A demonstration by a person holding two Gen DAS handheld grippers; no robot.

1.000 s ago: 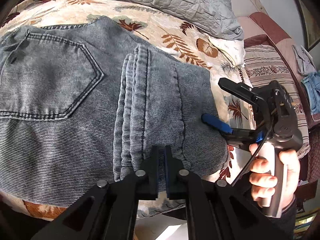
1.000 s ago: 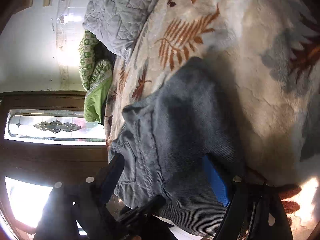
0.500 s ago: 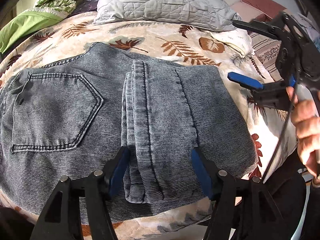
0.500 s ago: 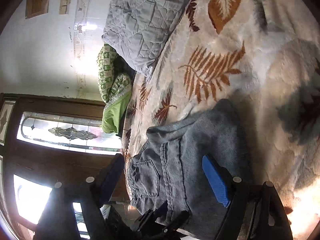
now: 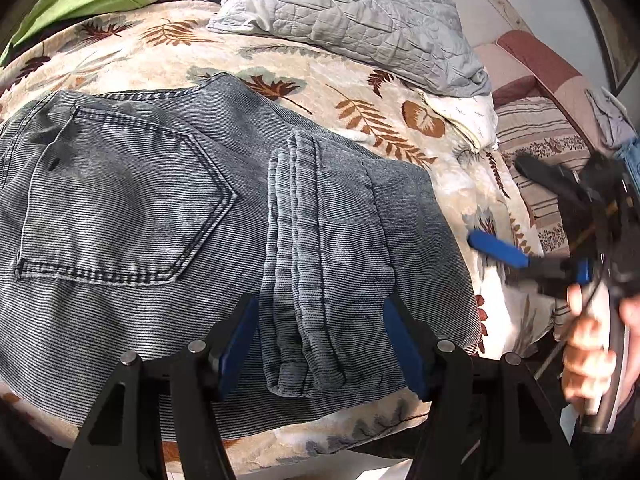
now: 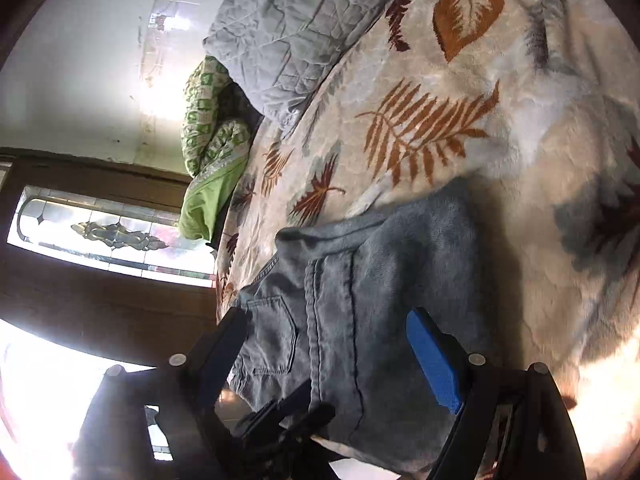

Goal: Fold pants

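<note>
the pants (image 5: 168,216) look heavy, soft, floppy; grip the thick hem stack (image 5: 300,280); left gripper (image 5: 320,344) and right gripper (image 5: 504,216) both released.

My right gripper (image 6: 332,352) sits at the bottom of the frame, jaws spread wide, blue pad on the right finger, nothing between them. The jeans (image 6: 360,300) lie folded in the lower centre on the leaf-print blanket (image 6: 500,120), a back pocket (image 6: 272,336) showing at lower left of them. The left gripper (image 6: 280,420) pokes in at bottom centre against the jeans' near edge; I can't make out its jaws. Grey quilt (image 6: 288,28) at top centre, green bedding (image 6: 208,168) left of it, a bright window (image 6: 108,236) at far left.
</note>
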